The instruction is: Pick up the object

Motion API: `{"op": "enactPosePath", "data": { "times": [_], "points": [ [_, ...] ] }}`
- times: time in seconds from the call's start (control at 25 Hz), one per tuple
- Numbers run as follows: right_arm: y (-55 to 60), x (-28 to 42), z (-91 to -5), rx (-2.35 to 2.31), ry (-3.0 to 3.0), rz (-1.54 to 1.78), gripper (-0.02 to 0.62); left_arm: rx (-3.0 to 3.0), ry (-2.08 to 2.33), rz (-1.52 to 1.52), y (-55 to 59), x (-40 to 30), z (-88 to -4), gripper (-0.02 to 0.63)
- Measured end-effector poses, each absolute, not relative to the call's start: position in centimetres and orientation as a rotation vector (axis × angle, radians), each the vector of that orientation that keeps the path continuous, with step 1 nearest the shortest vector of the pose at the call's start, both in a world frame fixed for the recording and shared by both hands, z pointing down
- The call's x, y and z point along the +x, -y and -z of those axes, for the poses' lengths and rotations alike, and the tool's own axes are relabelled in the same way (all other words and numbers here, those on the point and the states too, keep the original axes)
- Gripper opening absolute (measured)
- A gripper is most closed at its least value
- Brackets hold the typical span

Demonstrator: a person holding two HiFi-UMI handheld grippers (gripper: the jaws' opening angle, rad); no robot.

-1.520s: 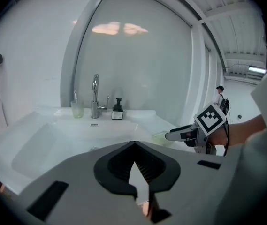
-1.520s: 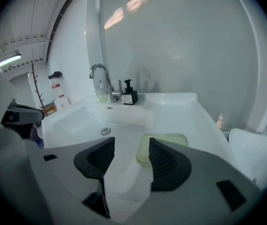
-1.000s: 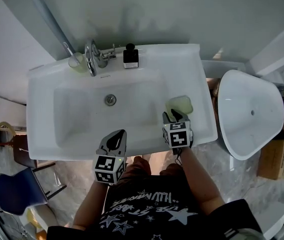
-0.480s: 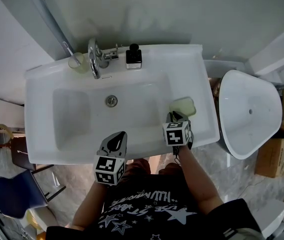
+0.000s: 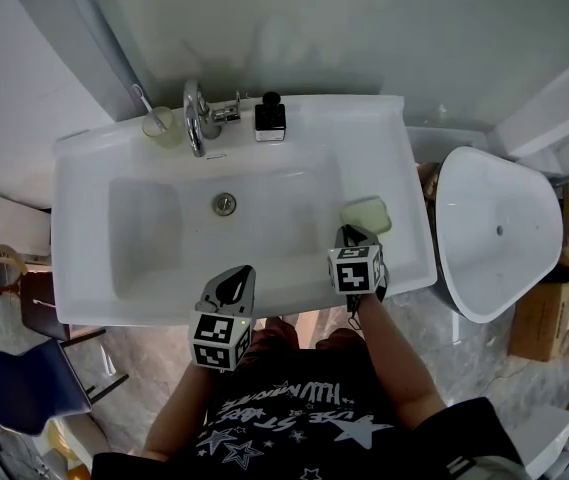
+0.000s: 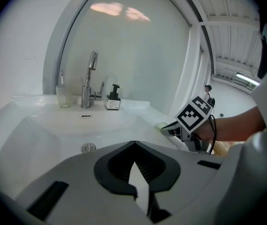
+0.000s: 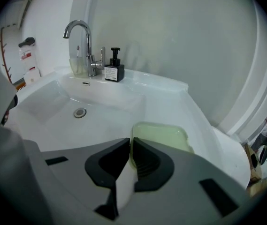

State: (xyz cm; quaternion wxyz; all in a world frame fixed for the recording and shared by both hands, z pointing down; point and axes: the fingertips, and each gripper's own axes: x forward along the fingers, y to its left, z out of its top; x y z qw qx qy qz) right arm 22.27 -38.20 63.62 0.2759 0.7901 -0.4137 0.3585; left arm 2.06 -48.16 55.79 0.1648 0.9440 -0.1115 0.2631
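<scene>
A pale green soap dish (image 5: 367, 214) lies on the right rim of the white sink (image 5: 84, 168). My right gripper (image 5: 350, 232) is at its near edge. In the right gripper view the jaws are closing, nearly together, with the near left rim of the dish (image 7: 164, 137) pinched between the tips of my right gripper (image 7: 130, 143). My left gripper (image 5: 234, 280) hovers over the sink's front edge, shut and empty; the tips of my left gripper (image 6: 134, 143) meet. From there I see the right gripper (image 6: 171, 129) touching the dish (image 6: 160, 125).
A chrome faucet (image 5: 194, 118), a glass cup with a toothbrush (image 5: 159, 126) and a black soap dispenser (image 5: 269, 116) stand along the sink's back. The drain (image 5: 224, 204) sits mid-basin. A white basin-like fixture (image 5: 494, 228) stands right of the sink; a blue chair (image 5: 14, 388) is lower left.
The right gripper's fingers, spread a second ago, have drawn together at the dish's near edge. The left gripper has stayed put.
</scene>
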Motion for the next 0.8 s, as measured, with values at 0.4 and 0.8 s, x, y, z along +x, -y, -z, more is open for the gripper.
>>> {"op": "enactPosePath", "data": {
  "times": [0.4, 0.8],
  "points": [
    [37.7, 22.6, -60.1, 2.148, 1.189, -0.856, 0.034, 2.715, 0.397, -0.679, 47.3, 1.5, -53.6, 0.015],
    [36.7, 23.2, -55.6, 2.157, 1.367, -0.692, 0.034, 2.711, 0.588, -0.605, 45.1, 0.2, -51.0, 0.015]
  ]
}}
